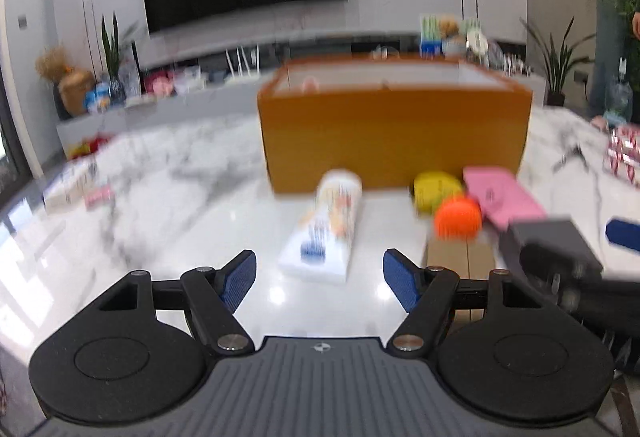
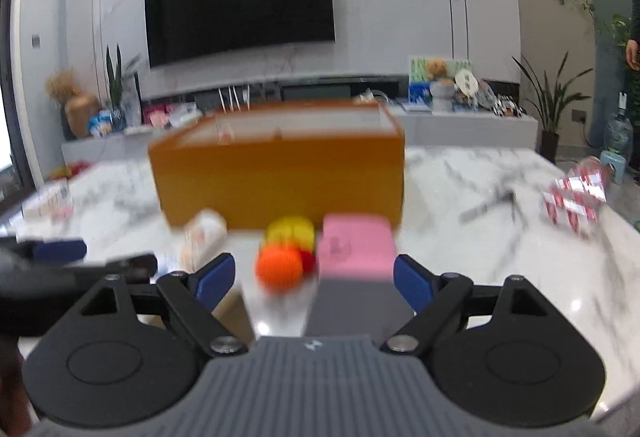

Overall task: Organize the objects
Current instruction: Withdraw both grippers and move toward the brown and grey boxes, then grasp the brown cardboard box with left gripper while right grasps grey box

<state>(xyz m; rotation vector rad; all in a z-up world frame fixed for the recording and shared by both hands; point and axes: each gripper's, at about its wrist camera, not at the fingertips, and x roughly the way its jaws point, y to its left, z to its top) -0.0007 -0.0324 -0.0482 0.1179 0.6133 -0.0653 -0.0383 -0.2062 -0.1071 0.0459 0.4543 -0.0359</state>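
An orange-brown open box (image 1: 394, 133) stands on the marble table (image 1: 168, 173). In front of it lie a white printed packet (image 1: 324, 229), a yellow object (image 1: 434, 189), an orange ball (image 1: 458, 217), a pink box (image 1: 500, 197) and a dark grey box (image 1: 552, 237). My left gripper (image 1: 320, 283) is open just short of the white packet, nothing between its pads. My right gripper (image 2: 314, 279) is open, with the dark grey box (image 2: 352, 305) lying between its fingers and the pink box (image 2: 356, 249) just beyond; the orange ball (image 2: 280, 267) sits by the left finger.
Red-and-white packets (image 2: 572, 201) and a dark tool (image 2: 488, 203) lie on the right of the table. Small cartons (image 1: 72, 189) sit at its left edge. A flat cardboard piece (image 1: 460, 253) lies under the ball. A person (image 2: 632, 53) stands at the far right.
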